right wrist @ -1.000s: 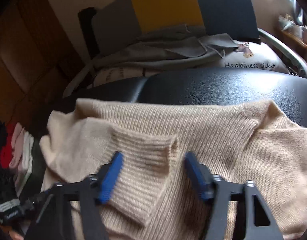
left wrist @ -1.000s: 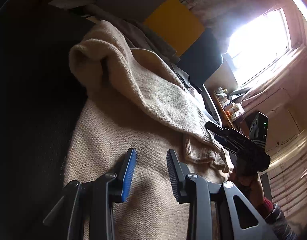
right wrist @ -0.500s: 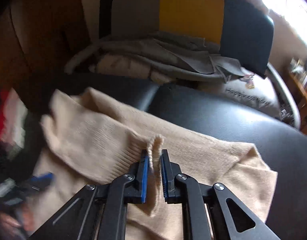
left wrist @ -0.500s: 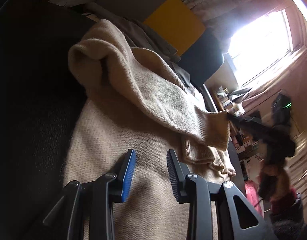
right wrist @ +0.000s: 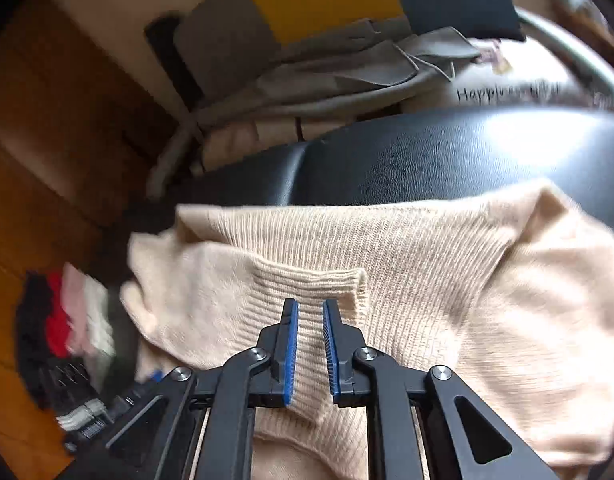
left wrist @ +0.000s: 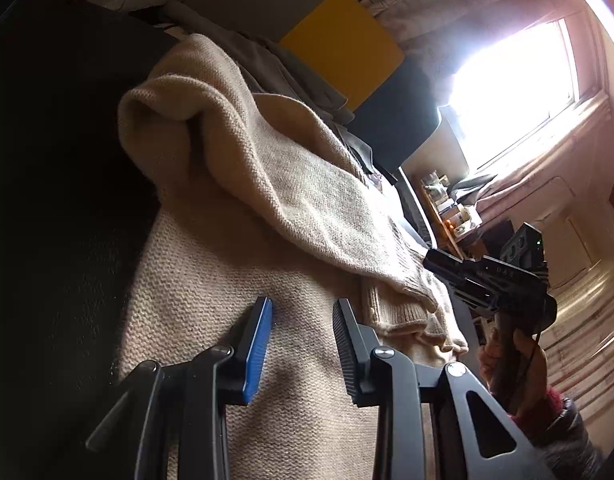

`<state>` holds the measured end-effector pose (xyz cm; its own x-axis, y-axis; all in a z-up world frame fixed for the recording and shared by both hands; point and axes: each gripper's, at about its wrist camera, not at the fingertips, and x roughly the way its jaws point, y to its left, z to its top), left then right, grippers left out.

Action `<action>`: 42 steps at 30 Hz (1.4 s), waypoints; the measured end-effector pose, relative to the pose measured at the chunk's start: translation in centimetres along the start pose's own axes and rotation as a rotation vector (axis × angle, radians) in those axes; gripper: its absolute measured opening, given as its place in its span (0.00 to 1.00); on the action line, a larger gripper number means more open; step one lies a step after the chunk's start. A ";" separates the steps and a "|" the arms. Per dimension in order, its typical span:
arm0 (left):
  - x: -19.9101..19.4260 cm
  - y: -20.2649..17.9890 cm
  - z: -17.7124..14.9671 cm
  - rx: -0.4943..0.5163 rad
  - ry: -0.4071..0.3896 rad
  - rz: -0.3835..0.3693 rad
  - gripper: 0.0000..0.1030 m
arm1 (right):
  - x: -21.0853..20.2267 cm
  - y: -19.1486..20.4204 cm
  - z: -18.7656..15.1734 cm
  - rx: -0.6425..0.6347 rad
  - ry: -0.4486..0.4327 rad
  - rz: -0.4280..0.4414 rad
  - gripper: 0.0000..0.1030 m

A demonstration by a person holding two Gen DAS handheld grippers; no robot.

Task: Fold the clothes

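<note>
**Now the tongs sit over a soft sweater**

Here the right gripper (right wrist: pixel 310 308) has its blue pads only a little apart, and they have just been opening a bit. Nothing is pinched between them; the ribbed cuff (right wrist: pixel 307 284) of the sleeve lies flat right under the tips. The left gripper (left wrist: pixel 303 308) has its jaws partly open and holds nothing. It hovers over the body of the cream knitted sweater (left wrist: pixel 235 264).

The sweater is fuzzy and pale, with one sleeve folded across its front. It lies on a shiny black padded seat (right wrist: pixel 447 152).

The right wrist picture is blurry at the edges. A pile of dark, red and white clothes (right wrist: pixel 67 320) on the left is hard to make out. The window (left wrist: pixel 511 92) is just white glare. The sweater's bottom is cut off.
</note>
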<state>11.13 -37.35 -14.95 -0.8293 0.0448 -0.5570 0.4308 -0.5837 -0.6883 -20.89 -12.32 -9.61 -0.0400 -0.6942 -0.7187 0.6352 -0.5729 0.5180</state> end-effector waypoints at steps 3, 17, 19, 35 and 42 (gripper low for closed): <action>-0.2 0.0 -0.1 -0.005 -0.001 0.000 0.30 | 1.0 -1.8 0.0 0.108 -0.047 0.094 0.27; -0.7 0.2 -0.4 -0.015 -0.003 0.001 0.30 | 0.0 -3.8 -0.6 0.188 -0.142 0.199 0.66; -0.7 0.2 -0.5 -0.015 -0.004 0.006 0.30 | 0.4 -3.0 -0.8 0.173 -0.132 0.246 0.63; -1.2 0.0 0.0 0.010 0.003 0.029 0.31 | 3.4 2.2 -2.1 -0.069 0.018 0.100 0.06; -0.7 -1.1 1.0 0.059 0.049 0.050 0.34 | -0.4 8.9 0.8 -0.271 0.015 0.034 0.04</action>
<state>10.87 -37.59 -13.32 -0.7885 0.0532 -0.6128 0.4479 -0.6332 -0.6313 -15.83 -17.48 -4.34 -0.0045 -0.7033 -0.7109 0.8190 -0.4105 0.4009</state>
